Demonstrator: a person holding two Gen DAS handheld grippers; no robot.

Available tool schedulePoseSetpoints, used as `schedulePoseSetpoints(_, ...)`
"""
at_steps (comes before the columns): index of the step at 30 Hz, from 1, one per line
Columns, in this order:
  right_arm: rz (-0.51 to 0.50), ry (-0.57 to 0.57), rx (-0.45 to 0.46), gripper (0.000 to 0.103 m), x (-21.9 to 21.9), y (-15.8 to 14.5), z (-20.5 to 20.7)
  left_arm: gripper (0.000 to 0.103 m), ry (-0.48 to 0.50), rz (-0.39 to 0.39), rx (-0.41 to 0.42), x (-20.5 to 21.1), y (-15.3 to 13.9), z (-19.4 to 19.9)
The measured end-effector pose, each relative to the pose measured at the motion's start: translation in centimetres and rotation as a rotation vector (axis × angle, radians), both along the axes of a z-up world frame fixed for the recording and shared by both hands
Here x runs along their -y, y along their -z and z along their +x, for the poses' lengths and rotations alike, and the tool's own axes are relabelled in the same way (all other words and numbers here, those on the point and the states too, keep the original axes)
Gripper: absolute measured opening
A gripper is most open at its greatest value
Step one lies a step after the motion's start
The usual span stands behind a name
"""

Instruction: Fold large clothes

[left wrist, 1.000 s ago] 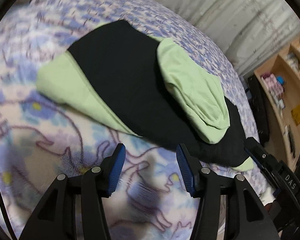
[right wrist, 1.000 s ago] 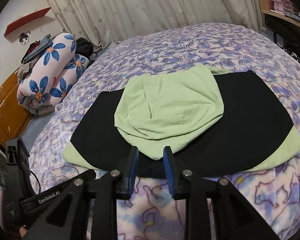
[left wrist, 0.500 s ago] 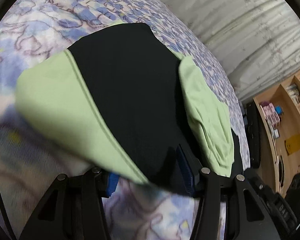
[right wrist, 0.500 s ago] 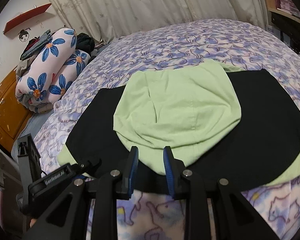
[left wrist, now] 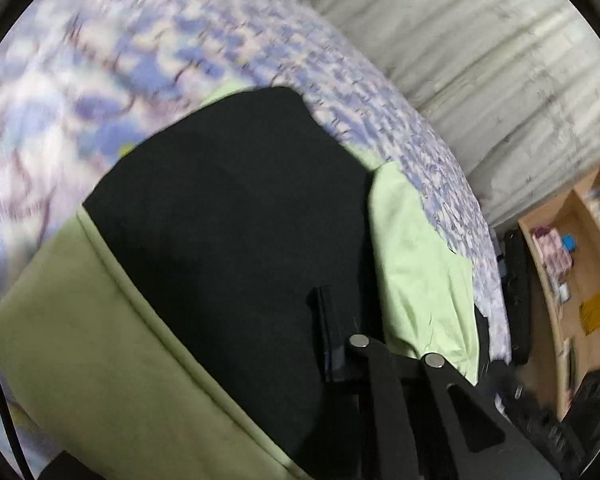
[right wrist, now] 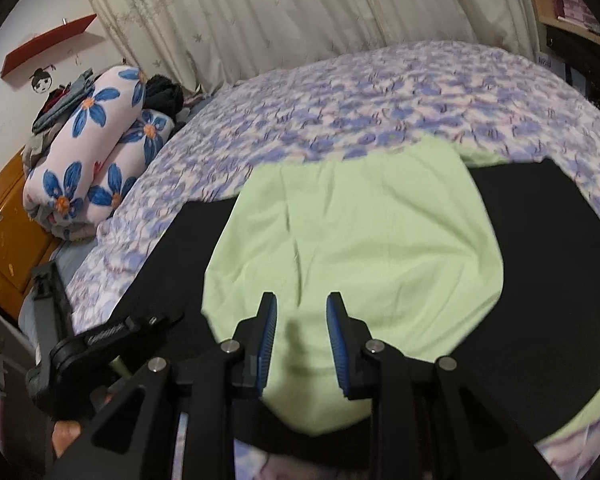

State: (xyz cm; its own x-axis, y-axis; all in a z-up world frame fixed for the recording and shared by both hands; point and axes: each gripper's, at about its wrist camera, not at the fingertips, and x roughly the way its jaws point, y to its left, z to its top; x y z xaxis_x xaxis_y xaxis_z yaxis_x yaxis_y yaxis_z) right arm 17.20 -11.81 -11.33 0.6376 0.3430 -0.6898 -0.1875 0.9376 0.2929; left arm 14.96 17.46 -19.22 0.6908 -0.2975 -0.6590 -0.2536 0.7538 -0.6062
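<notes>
A black garment (left wrist: 228, 232) with light green sleeves and hood lies folded on the bed. Its green hood (right wrist: 356, 240) lies on top of the black body (right wrist: 540, 248). In the left wrist view the cloth covers my left finger; only the right finger (left wrist: 332, 332) shows, over the black cloth beside a green band (left wrist: 100, 352). Whether the left gripper holds the cloth is hidden. My right gripper (right wrist: 300, 340) hovers over the hood's near edge, its blue pads (right wrist: 268, 340) apart with nothing between them. The left tool (right wrist: 80, 332) shows at the garment's left end.
The purple patterned bedspread (right wrist: 380, 100) covers the bed. A rolled floral duvet (right wrist: 100, 140) lies at the far left by an orange cabinet (right wrist: 4, 240). Curtains (right wrist: 300, 12) hang behind. A wooden shelf (left wrist: 572, 280) stands beside the bed.
My left gripper has pushed forward to the garment's end, and cloth now covers one finger. My right gripper has moved forward over the hood's near edge.
</notes>
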Motion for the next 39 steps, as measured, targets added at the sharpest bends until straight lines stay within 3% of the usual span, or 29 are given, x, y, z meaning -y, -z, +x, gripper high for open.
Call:
schedulePoseSetpoints(3,-0.053,0.007,0.023,0.025,-0.2,0.5,1.8,0.008,0.02,0.168,0.049,1.9,-2.2,-0.3)
schedulePoseSetpoints(5,-0.091,0.007,-0.003,0.015,-0.4,1.6,2.8,0.007,0.03,0.246,0.086,2.9,-3.6,-0.7)
schedulePoseSetpoints(7,-0.14,0.008,-0.096,0.014,-0.5,4.0,3.7,0.007,0.042,0.299,0.113,3.8,-5.0,-0.6)
schedulePoseSetpoints(9,-0.125,-0.004,-0.173,0.014,-0.4,6.2,3.9,0.007,0.056,0.328,0.131,4.2,-6.1,-1.0)
schedulePoseSetpoints(13,-0.116,-0.01,-0.142,0.013,-0.2,6.7,2.7,0.007,0.079,0.393,0.171,6.6,-8.2,-0.5)
schedulePoseSetpoints(21,0.079,0.006,-0.199,0.013,2.7,7.0,2.3,0.007,0.159,0.444,0.248,12.3,-12.4,0.0)
schedulePoseSetpoints(24,0.141,-0.006,-0.209,0.014,3.6,6.8,1.4,0.007,0.227,0.509,0.276,16.3,-13.8,0.6)
schedulePoseSetpoints(27,0.276,-0.006,-0.236,0.014,6.2,6.3,0.1,0.007,0.31,0.595,0.308,20.9,-14.6,0.7)
schedulePoseSetpoints(30,0.358,0.099,-0.236,0.014,11.4,5.4,-2.1,0.007,0.404,0.676,0.343,26.0,-14.7,0.5)
schedulePoseSetpoints(35,0.303,0.41,-0.134,0.014,21.2,3.5,-6.6,0.007,0.598,0.773,0.377,34.4,-12.8,-0.7)
schedulePoseSetpoints(39,0.26,0.595,-0.079,0.014,27.4,2.9,-9.5,0.008,0.844,0.906,0.369,41.5,-8.3,-2.8)
